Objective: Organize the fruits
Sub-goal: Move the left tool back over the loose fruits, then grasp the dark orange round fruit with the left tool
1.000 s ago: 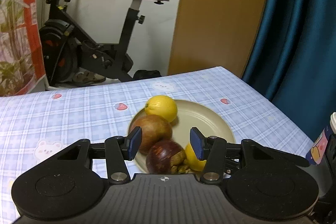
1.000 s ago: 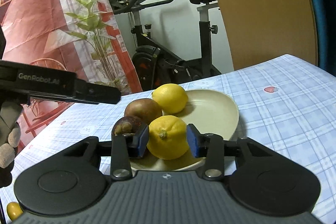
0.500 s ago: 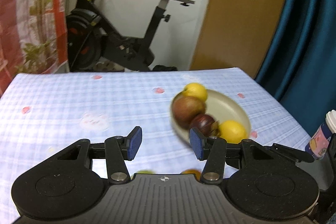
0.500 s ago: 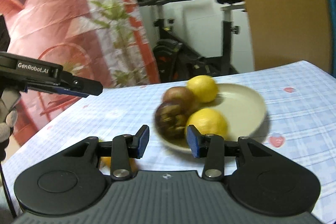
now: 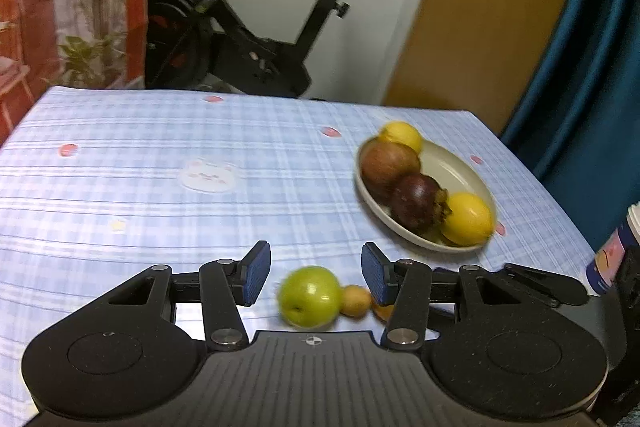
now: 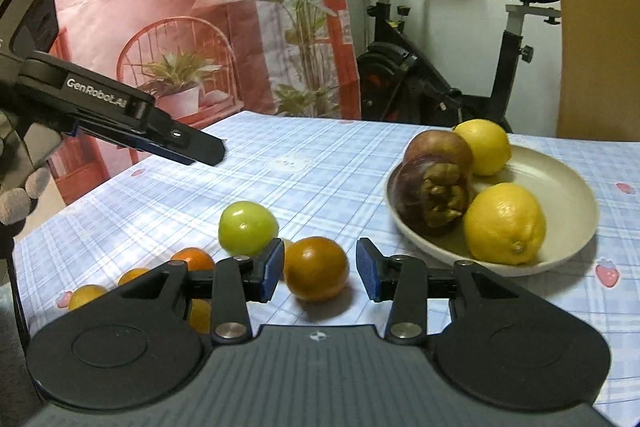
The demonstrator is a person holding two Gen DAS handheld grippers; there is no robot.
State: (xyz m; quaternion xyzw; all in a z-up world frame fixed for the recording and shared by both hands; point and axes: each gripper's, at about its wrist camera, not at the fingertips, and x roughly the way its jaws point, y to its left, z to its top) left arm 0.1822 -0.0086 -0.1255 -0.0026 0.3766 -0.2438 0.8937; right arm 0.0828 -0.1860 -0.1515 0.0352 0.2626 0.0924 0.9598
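Both grippers over loose fruit, jaws apart, nothing gripped.

R gripper [image 6: 320, 269]: dark orange fruit [image 6: 316, 268] sits btwn its pads, not pinched; L gripper [image 5: 316, 273] frames green fruit [image 5: 310, 301], jaws also apart. Both round, no long axis. Plate [image 6: 568, 187] lies to the right w/ two lemons [image 6: 505, 223], a mangosteen [image 6: 434, 197] and a brown fruit; small oranges [image 6: 192, 259] lie loose on the cloth, left.

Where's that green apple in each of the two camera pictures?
Left wrist view: green apple at bottom centre, between the left claw's fingers.
Right wrist view: green apple left of centre, beyond the right claw.
Shared landmark: the fruit plate, right of it.
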